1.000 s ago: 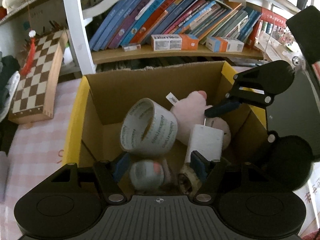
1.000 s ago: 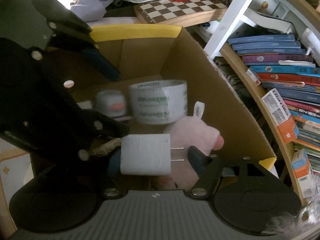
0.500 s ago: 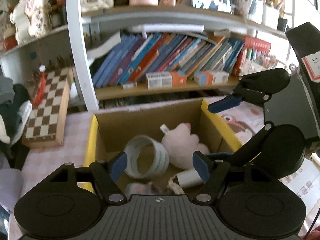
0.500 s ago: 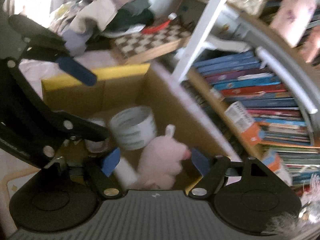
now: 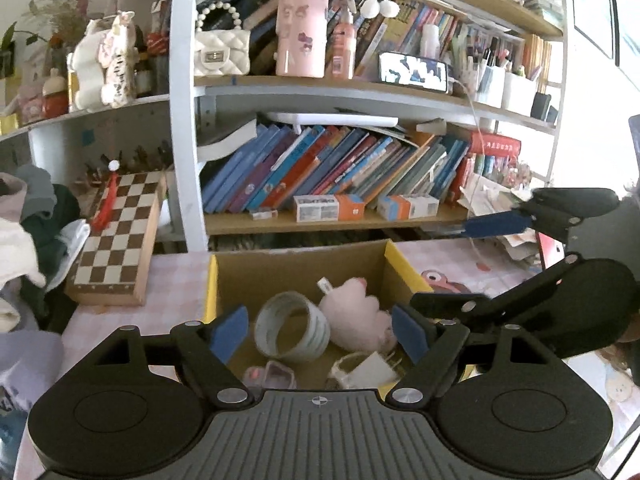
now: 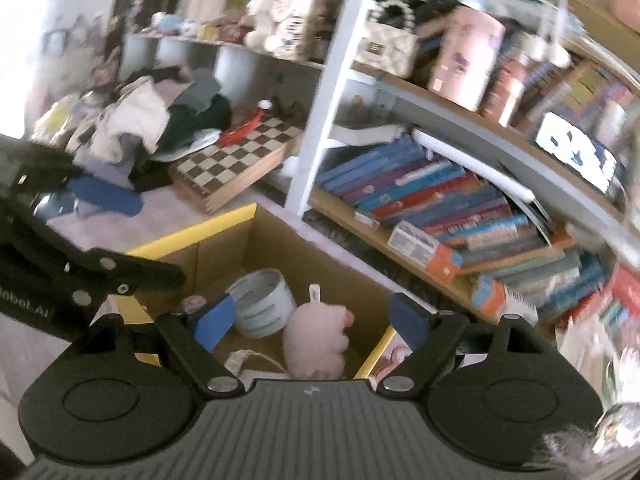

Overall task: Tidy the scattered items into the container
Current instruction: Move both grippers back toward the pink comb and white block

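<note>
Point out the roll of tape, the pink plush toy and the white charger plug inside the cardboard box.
roll of tape [image 5: 292, 330], left wrist view, on its outer printed band.
pink plush toy [image 5: 354, 314], left wrist view, on its body.
white charger plug [image 5: 370, 372], left wrist view, on its flat white face.

Below and ahead of the left tool [image 5: 320, 334], the open yellow-rimmed cardboard box [image 5: 298, 266] holds a white tape roll [image 5: 292, 332] left of a pink plush toy [image 5: 356, 320]; a white plug charger [image 5: 374, 368] lies nearer. A wooden folding chessboard [image 5: 116, 236] lies farther left on the counter [image 5: 180, 264].
</note>
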`<state>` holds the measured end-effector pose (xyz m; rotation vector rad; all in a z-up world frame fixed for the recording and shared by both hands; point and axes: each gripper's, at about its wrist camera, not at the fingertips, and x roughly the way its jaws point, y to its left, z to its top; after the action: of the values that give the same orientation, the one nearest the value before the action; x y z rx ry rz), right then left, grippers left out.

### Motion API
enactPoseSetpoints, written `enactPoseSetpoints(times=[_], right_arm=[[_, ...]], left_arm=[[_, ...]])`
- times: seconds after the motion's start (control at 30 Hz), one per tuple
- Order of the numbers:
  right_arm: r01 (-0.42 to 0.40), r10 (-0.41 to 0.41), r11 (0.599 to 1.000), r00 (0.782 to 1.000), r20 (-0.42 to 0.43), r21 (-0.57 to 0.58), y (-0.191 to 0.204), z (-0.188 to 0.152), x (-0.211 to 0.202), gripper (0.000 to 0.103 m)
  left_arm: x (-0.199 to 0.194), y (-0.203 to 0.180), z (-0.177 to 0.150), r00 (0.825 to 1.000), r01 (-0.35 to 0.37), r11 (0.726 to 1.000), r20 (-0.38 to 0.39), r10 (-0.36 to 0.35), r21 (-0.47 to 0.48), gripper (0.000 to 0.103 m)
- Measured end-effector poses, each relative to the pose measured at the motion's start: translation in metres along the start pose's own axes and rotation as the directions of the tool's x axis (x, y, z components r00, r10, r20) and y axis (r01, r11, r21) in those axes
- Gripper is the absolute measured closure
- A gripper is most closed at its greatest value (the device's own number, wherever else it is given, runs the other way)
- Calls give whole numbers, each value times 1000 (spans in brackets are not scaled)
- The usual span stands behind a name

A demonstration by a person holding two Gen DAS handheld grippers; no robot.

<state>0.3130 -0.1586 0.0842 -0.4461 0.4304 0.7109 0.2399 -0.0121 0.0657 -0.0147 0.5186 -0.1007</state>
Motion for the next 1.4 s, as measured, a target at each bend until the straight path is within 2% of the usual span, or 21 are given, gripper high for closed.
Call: enactPoseSetpoints(times=[0.17,0.5,0.97,1.27,1.4], right_arm=[[48,-45,990,999,-26,134,15,-16,-15,18],[119,-95,955,990,-100,272,54,-51,-38,18],[167,-101,923,974,-203,346,107,-90,-39,18],[168,-55,898,960,-276,406,119,-109,-32,18],[160,-39,902,955,-293,401,120,-109,-26,19]], left_arm=[[-19,6,-21,1000,7,1000,-16,-7,-15,22],[-42,21,-60,997,-8,999,-76,5,-40,22],[-49,28,-105,983,-21,1000,-185,18,-13,22],[-41,21,-125,968,1,1000,-250,1,7,22],[-39,21,-126,966,4,1000,-258,-1,12,22]])
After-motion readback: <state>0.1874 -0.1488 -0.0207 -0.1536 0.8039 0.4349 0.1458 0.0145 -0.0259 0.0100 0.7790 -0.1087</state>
